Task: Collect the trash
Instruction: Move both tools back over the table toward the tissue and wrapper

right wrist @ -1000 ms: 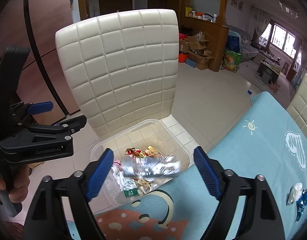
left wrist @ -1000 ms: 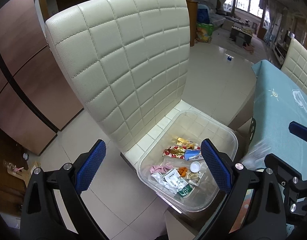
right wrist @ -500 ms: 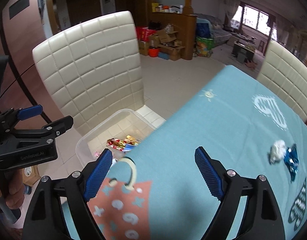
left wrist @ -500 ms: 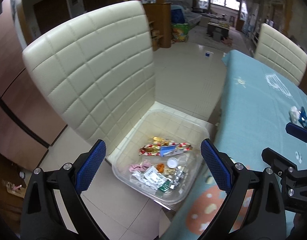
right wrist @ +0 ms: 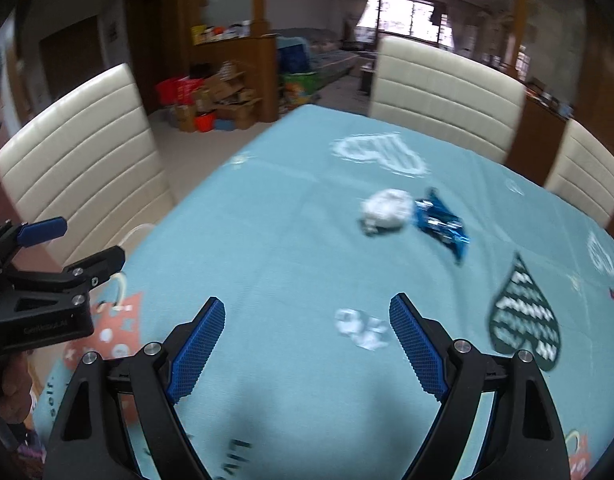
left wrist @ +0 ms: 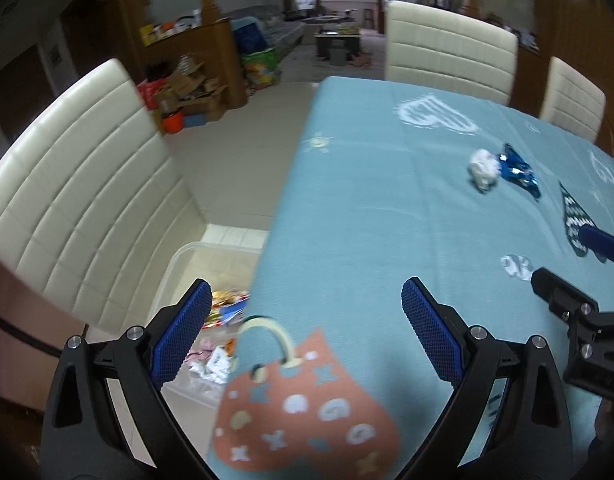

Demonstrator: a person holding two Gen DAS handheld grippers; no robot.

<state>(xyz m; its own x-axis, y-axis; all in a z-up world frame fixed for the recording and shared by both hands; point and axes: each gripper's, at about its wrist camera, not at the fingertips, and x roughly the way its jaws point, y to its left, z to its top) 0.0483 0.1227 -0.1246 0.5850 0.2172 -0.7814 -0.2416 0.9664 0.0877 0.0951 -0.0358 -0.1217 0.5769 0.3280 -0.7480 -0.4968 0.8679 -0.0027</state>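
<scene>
A crumpled white paper ball [right wrist: 385, 211] and a blue foil wrapper [right wrist: 441, 222] lie side by side on the teal tablecloth [right wrist: 291, 240]; the left wrist view shows the same ball [left wrist: 483, 169] and wrapper [left wrist: 518, 169] at the far right. My right gripper [right wrist: 307, 312] hangs open and empty over the cloth, well short of them. My left gripper [left wrist: 306, 295] is open and empty above the table's left edge. A clear plastic bin [left wrist: 179, 264] holding several wrappers sits on the cream chair [left wrist: 79, 184], partly hidden by the table.
Two more cream chairs [right wrist: 447, 96] [right wrist: 583, 176] stand at the table's far side. A person's hand [right wrist: 11, 392] holds the left gripper's handle. Boxes and bags [right wrist: 211, 100] clutter the tiled floor by a wooden partition.
Both grippers have swung right, from over the bin on the chair to over the table. A silvery wrapper seen between the right fingers a second ago has gone. The paper ball and blue wrapper now sit nearer.
</scene>
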